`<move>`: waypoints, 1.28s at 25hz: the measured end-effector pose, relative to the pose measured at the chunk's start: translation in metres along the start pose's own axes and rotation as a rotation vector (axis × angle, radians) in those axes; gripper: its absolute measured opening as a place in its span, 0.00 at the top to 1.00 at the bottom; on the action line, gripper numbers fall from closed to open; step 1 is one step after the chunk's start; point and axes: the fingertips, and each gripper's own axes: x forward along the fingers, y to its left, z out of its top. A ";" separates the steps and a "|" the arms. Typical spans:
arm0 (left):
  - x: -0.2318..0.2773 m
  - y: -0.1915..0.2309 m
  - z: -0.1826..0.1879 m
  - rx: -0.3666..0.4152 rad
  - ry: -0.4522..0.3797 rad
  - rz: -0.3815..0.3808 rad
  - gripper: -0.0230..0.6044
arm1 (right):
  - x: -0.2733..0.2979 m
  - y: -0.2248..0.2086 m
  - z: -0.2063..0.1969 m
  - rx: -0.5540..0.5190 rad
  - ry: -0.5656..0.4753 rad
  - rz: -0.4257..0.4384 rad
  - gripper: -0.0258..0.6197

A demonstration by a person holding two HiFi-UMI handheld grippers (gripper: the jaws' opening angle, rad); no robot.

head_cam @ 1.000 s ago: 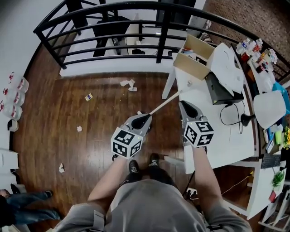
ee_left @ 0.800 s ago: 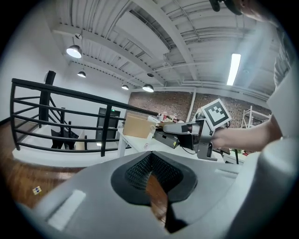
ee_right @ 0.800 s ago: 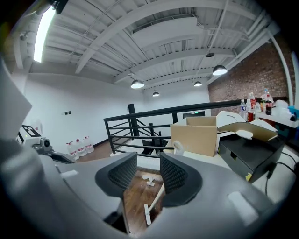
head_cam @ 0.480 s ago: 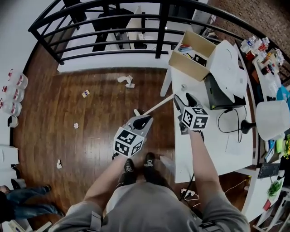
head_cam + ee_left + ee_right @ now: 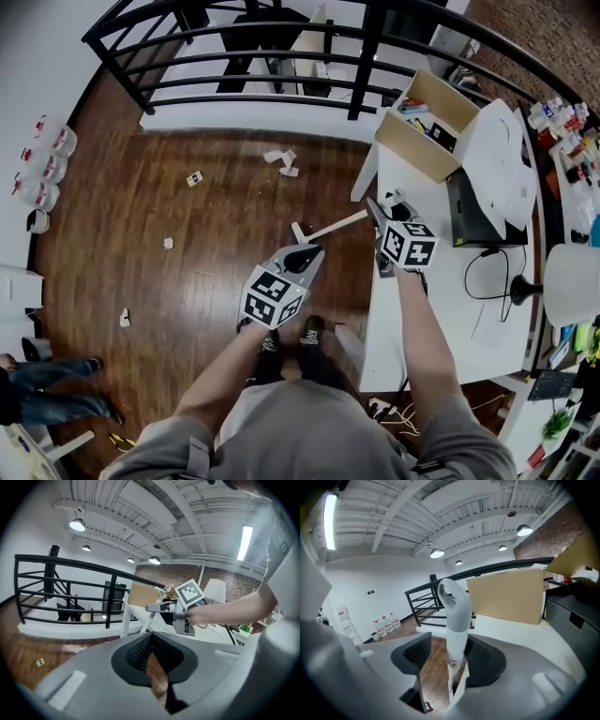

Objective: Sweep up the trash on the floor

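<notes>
Right tool (image 5: 376, 210) lowered, jaws closing round broom handle (image 5: 337, 225), cardboard box (image 5: 411, 150) cluttered

You're standing on a dark wood floor (image 5: 112, 272), with a black railing (image 5: 364, 66) curving across ahead of you. A white table (image 5: 455, 281) sits at your right and carries a cardboard box (image 5: 417, 141) at its far end. Round ceiling lamps (image 5: 77, 524) glow overhead.

Quantities: four trash pieces (image 5: 281, 161) (image 5: 194, 178) (image 5: 168, 243) (image 5: 125, 319), one broom handle (image 5: 337, 225), one cardboard box (image 5: 427, 127), one left gripper (image 5: 309, 251), one right gripper (image 5: 376, 210).
</notes>
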 end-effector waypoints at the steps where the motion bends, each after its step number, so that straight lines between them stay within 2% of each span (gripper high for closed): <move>1: -0.001 0.001 -0.002 -0.004 0.002 0.004 0.95 | 0.000 0.005 0.000 -0.006 -0.001 0.006 0.65; 4: -0.006 0.004 -0.007 -0.018 0.006 0.016 0.95 | 0.002 0.019 0.001 -0.030 -0.002 0.023 0.79; 5: -0.009 0.005 -0.010 -0.022 0.006 0.022 0.95 | 0.003 0.025 0.002 -0.037 -0.001 0.033 0.80; 14: -0.051 0.031 -0.028 -0.077 -0.016 0.128 0.95 | 0.015 0.109 0.001 -0.183 0.045 0.181 0.81; 21: -0.085 0.038 -0.051 -0.122 -0.029 0.209 0.95 | -0.008 0.180 0.011 -0.305 0.028 0.289 0.81; 26: -0.090 0.026 -0.069 -0.162 -0.028 0.196 0.95 | -0.040 0.222 0.025 -0.336 0.025 0.397 0.81; 32: -0.099 0.024 -0.084 -0.163 -0.020 0.232 0.77 | -0.084 0.281 0.056 -0.338 -0.019 0.559 0.81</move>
